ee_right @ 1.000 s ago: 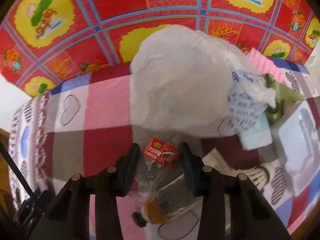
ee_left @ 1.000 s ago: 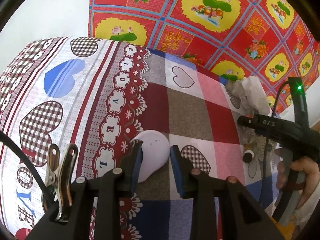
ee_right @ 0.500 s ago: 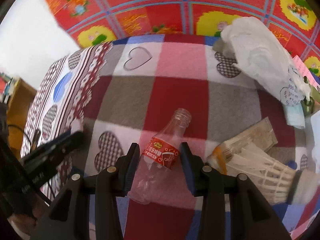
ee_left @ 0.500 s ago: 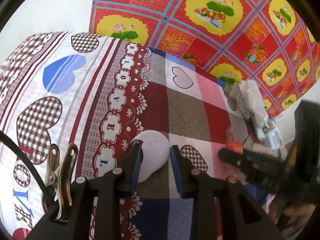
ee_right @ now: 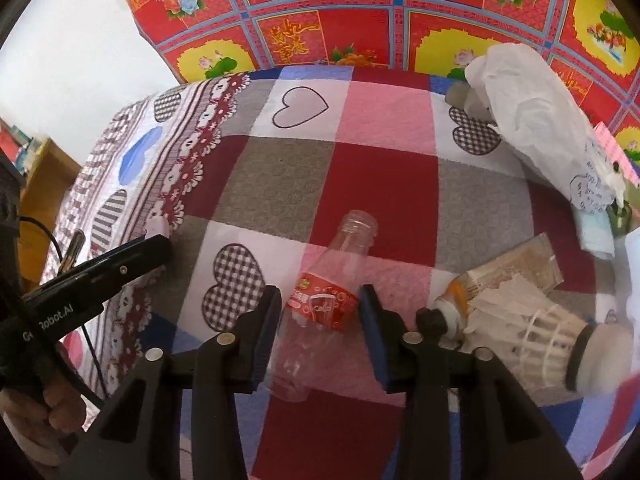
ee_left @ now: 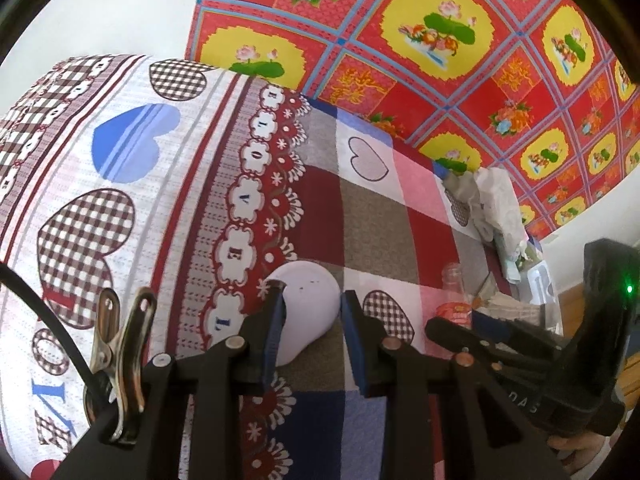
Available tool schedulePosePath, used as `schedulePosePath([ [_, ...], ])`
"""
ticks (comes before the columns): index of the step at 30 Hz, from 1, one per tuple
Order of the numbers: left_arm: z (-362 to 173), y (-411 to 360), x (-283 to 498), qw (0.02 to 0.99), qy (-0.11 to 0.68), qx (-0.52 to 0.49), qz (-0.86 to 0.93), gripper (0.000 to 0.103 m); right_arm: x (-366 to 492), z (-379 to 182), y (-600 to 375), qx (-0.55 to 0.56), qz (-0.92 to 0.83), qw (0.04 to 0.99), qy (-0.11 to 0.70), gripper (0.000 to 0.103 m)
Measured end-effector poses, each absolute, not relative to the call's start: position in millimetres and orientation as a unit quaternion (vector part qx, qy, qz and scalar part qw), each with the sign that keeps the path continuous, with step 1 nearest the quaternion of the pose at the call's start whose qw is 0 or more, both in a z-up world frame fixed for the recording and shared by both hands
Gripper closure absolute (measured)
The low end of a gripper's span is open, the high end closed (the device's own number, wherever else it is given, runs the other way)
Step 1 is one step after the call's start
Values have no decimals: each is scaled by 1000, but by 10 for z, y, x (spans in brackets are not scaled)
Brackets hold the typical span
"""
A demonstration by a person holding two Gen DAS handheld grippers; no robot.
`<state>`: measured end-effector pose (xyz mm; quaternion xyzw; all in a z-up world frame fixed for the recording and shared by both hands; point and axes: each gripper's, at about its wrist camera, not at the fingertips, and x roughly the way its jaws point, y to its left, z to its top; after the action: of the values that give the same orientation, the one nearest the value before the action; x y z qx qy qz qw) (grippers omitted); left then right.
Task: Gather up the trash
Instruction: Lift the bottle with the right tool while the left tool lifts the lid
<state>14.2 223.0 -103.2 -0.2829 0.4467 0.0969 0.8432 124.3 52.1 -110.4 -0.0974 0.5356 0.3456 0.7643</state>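
Observation:
My left gripper [ee_left: 312,292] is shut on a white bulb-shaped object [ee_left: 308,304], held just over the patterned bedspread [ee_left: 392,220]. My right gripper [ee_right: 320,290] is shut on a clear plastic bottle [ee_right: 324,300] with a red label and no cap, its neck pointing away from me. The two grippers are close together. In the left wrist view the right gripper [ee_left: 440,326] shows at the lower right with the bottle [ee_left: 452,280] in it. In the right wrist view the left gripper's black finger [ee_right: 120,260] reaches in from the left.
A crumpled white plastic bag [ee_right: 532,120] lies at the far right of the bed. A shuttlecock [ee_right: 552,344], a tube with an orange neck [ee_right: 452,304] and a paper wrapper [ee_right: 520,264] lie right of the bottle. A red-and-yellow flowered cloth [ee_left: 440,40] hangs behind. A hand [ee_right: 44,404] holds the left gripper.
My right gripper carried the bottle from in front of the white bag leftward over the checked bedspread, rolling as it went, and now sits beside the left gripper. The left gripper barely moved.

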Motion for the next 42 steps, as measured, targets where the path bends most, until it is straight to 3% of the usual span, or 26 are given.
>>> schedulePosePath([
  [20,-848,2162,-194,843,458,-264,96,73,764,-938,445,-102,375,767,511,63],
  [42,-624,1796,-203,859,459,-224,41,73,524,-631,-112,-30,347,805,481,63],
])
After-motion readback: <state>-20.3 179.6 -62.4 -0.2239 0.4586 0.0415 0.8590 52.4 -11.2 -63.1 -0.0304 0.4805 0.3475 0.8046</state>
